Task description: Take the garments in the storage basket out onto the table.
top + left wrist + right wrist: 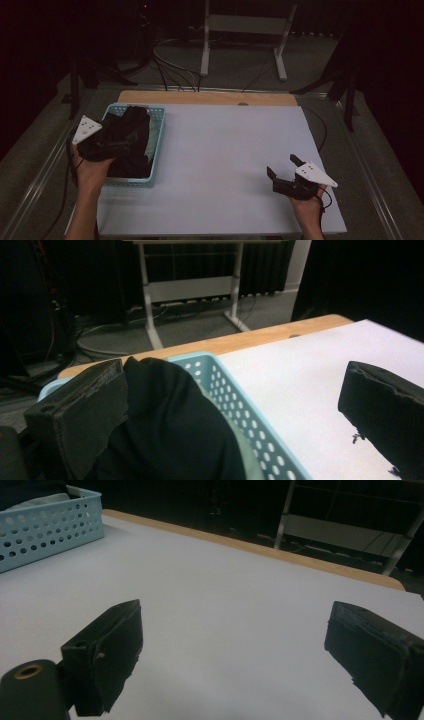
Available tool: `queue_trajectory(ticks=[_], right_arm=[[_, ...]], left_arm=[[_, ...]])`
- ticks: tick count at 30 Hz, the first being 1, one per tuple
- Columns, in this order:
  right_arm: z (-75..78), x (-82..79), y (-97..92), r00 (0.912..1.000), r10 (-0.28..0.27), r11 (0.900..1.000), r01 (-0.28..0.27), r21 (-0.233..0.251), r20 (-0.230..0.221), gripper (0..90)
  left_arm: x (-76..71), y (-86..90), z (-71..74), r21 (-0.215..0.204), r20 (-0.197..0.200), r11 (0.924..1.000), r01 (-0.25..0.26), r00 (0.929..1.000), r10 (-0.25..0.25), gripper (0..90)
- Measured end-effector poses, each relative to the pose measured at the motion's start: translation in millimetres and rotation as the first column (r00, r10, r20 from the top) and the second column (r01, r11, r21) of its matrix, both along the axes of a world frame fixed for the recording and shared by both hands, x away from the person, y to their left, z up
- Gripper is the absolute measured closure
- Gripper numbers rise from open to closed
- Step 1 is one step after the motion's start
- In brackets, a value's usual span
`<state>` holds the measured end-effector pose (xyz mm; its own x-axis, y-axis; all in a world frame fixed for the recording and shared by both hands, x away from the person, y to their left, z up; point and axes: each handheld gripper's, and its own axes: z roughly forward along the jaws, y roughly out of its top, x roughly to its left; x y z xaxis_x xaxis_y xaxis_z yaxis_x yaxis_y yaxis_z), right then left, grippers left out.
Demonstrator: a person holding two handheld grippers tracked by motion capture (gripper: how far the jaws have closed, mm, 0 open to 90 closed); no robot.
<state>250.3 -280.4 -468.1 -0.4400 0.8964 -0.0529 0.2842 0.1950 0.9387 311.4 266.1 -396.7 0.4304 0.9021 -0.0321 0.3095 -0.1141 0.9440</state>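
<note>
A light blue perforated basket (159, 145) stands at the table's left side with a heap of black cloth (135, 130) in it. My left gripper (112, 146) hovers over the basket, open. In the left gripper view the black cloth (170, 425) bulges up between the wide-apart jaws, close to the left one, and the basket (235, 390) rim runs below. My right gripper (282, 165) rests low over the white table top (225, 160) at the front right, open with nothing between its jaws. The right gripper view (235, 645) shows bare white surface there and the basket (45, 525) far left.
A strip of bare wood (200, 97) runs along the table's far edge. Beyond it, on the grey floor, are a white metal stand (240, 30) and loose cables (170, 70). Something pale green (156, 127) lies under the cloth at the basket's right wall.
</note>
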Motion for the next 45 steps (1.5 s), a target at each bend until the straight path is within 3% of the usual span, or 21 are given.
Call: queue_trajectory(ticks=[30,45], right_arm=[[-0.4,0.0,-0.9,1.0000,-0.008,1.0000,0.008,0.002,-0.003,8.5],[-0.8,0.3,-0.8,1.0000,-0.009,1.0000,0.009,0.000,-0.003,8.5]], left_arm=[[37.1,5.8,-18.0,0.026,-0.056,0.9984,-0.050,0.9971,0.051,0.0],[53.4,-0.1,-31.6,0.064,-0.109,0.9965,-0.054,0.9922,0.061,0.0]])
